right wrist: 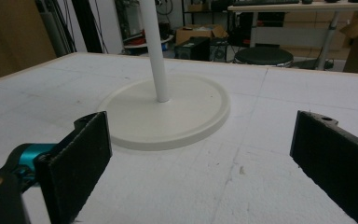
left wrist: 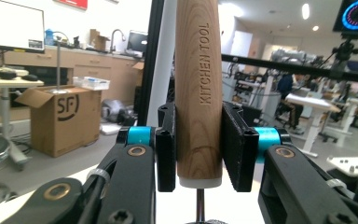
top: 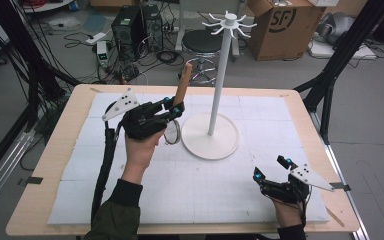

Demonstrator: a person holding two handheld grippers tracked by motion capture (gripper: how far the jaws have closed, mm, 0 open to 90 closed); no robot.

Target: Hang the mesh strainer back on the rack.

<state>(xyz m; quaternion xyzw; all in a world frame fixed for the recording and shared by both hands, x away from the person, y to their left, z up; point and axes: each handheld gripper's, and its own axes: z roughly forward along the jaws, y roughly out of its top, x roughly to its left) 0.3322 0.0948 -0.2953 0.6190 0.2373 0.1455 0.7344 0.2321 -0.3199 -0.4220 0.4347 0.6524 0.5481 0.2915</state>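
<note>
Two fingers (left wrist: 166, 149) clamp wooden utensil handle (left wrist: 199, 88) upright.

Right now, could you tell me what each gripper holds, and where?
The left gripper clamps a wooden-handled kitchen tool near the handle's lower end; the right gripper holds nothing.

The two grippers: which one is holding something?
The left gripper: its pads clamp a wooden handle stamped KITCHEN TOOL. The right gripper hangs open above the white mat.
</note>
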